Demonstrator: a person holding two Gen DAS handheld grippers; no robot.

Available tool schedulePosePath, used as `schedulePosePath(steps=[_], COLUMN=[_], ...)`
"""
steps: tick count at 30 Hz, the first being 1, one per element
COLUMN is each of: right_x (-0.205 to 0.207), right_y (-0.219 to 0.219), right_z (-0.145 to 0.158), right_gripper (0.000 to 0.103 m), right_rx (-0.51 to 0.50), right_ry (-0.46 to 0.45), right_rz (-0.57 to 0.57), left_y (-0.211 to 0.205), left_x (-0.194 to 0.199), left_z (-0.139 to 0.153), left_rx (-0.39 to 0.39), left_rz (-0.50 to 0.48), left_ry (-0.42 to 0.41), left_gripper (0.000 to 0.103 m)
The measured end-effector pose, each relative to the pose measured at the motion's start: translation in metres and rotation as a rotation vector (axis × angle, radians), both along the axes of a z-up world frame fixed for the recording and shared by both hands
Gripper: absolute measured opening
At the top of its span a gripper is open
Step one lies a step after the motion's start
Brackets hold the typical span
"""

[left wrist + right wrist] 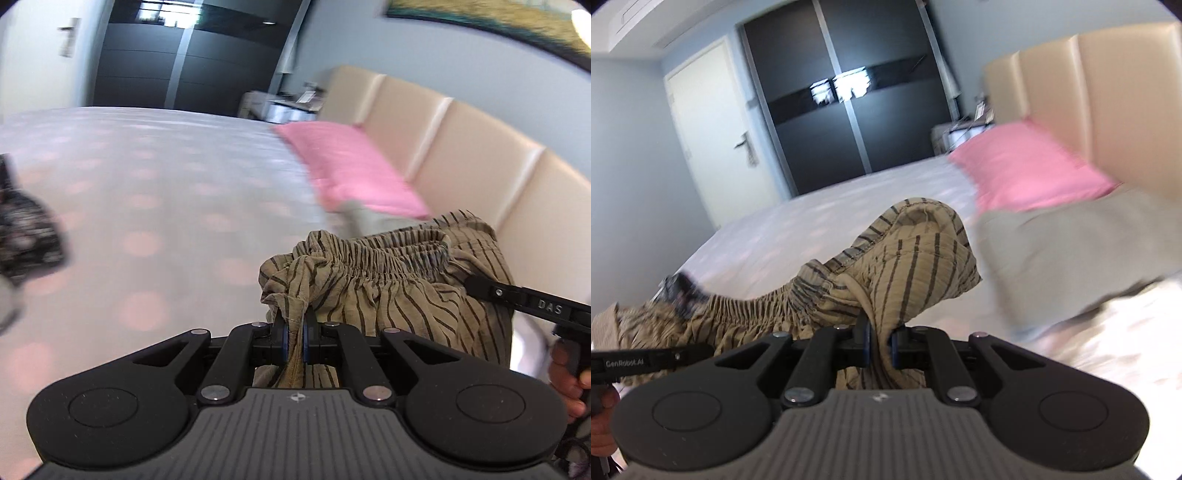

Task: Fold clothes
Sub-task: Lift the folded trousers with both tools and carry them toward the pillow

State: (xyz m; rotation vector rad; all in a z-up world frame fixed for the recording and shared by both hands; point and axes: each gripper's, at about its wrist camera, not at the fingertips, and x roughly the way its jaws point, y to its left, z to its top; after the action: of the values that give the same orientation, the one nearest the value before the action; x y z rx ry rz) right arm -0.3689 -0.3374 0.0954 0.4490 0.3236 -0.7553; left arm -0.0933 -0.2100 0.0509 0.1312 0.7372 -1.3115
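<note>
A tan garment with thin dark stripes and an elastic waistband (391, 273) hangs in the air above the bed, stretched between both grippers. My left gripper (294, 334) is shut on one end of its waistband. My right gripper (880, 345) is shut on the other end, where the striped cloth (916, 266) bunches over the jaws. The right gripper also shows in the left wrist view (532, 301) at the garment's far side, and the left gripper shows in the right wrist view (650, 360).
The bed (155, 206) has a white cover with pale pink dots. A pink pillow (351, 166) and a grey pillow (1071, 251) lie by the beige padded headboard (461, 147). A dark patterned cloth (26, 236) lies at the left. A dark wardrobe (842, 110) stands behind.
</note>
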Motion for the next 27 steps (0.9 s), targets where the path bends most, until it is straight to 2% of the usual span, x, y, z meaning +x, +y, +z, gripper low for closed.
schedulePosePath(steps=[4, 10, 12, 15, 21, 24, 27], right_x=[-0.051, -0.118, -0.135, -0.157, -0.198, -0.202, -0.199], right_y=[-0.026, -0.064, -0.075, -0.094, -0.147, -0.177, -0.204], right_z=[0.026, 0.057, 0.060, 0.059, 0.035, 0.016, -0.006], right_gripper=[0.011, 0.011, 0.011, 0.011, 0.011, 0.011, 0.011], right_rx=[-0.050, -0.081, -0.099, -0.114, -0.037, 0.010, 0.046], right_ry=[0.047, 0.097, 0.141, 0.213, 0.281, 0.329, 0.379], right_rz=[-0.073, -0.170, -0.192, -0.225, -0.305, -0.320, -0.322], left_y=[-0.043, -0.109, -0.130, -0.161, -0.218, -0.240, -0.259], left_x=[-0.039, -0.099, -0.120, -0.150, -0.196, -0.209, -0.215], left_z=[0.014, 0.019, 0.016, 0.007, -0.029, -0.054, -0.078], left_rx=[-0.041, -0.045, -0.038, -0.026, 0.025, 0.078, 0.118], left_rz=[-0.111, -0.252, -0.293, -0.352, -0.430, -0.448, -0.455], left_ry=[0.048, 0.085, 0.091, 0.102, 0.166, 0.207, 0.210], left_gripper=[0.005, 0.005, 0.005, 0.005, 0.005, 0.005, 0.005])
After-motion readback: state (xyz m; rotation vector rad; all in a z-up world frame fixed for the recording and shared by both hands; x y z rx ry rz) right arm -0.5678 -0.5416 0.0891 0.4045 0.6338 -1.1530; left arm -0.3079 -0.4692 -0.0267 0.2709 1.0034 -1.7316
